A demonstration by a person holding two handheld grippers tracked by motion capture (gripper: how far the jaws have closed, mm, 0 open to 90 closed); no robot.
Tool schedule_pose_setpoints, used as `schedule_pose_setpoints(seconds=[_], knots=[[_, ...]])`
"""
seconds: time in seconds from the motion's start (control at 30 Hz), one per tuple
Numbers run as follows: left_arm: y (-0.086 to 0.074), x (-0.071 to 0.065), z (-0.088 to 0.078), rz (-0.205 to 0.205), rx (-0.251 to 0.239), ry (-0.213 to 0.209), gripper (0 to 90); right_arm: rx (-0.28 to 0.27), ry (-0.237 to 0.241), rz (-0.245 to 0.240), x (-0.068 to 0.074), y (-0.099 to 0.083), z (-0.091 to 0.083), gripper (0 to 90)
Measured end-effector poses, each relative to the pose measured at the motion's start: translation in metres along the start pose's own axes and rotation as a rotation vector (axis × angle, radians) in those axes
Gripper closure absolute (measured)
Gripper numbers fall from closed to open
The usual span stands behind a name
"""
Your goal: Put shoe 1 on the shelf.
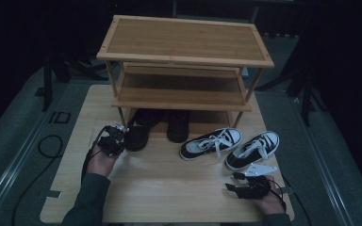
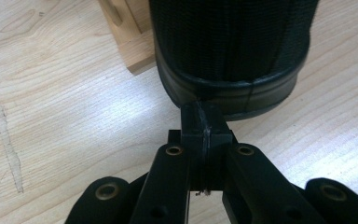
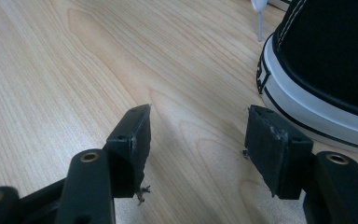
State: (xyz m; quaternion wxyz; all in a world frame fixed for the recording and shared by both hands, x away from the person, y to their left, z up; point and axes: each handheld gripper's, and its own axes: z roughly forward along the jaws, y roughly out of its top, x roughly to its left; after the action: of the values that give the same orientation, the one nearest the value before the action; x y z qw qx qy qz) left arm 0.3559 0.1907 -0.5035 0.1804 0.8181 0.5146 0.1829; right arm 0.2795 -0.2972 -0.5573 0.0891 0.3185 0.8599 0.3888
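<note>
Two black shoes sit under the lowest shelf of a bamboo rack, the left black shoe sticking out toward me and the right black shoe beside it. My left gripper is at the left shoe's heel. In the left gripper view its jaws are shut flat together, and the left gripper tips rest against the heel of that shoe with nothing between them. A pair of black-and-white sneakers lies right of centre. My right gripper stands open just before the nearer sneaker, empty.
The rack stands on a pale wooden tabletop, and one rack leg is just left of the black shoe's heel. A white lace end trails from the sneaker. Cables run off the left edge onto the grey floor.
</note>
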Motion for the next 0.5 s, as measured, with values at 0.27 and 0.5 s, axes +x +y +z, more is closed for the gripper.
schedule_pose_setpoints(seconds=[0.27,0.5], knots=[[-0.006,-0.011,-0.002,0.031,-0.008,-0.059,90.0,0.001,0.0,-0.001,0.0,0.0,0.0,40.2],[-0.008,-0.011,0.001,0.032,-0.003,-0.069,90.0,0.001,0.001,0.0,0.0,0.0,0.0,40.2]])
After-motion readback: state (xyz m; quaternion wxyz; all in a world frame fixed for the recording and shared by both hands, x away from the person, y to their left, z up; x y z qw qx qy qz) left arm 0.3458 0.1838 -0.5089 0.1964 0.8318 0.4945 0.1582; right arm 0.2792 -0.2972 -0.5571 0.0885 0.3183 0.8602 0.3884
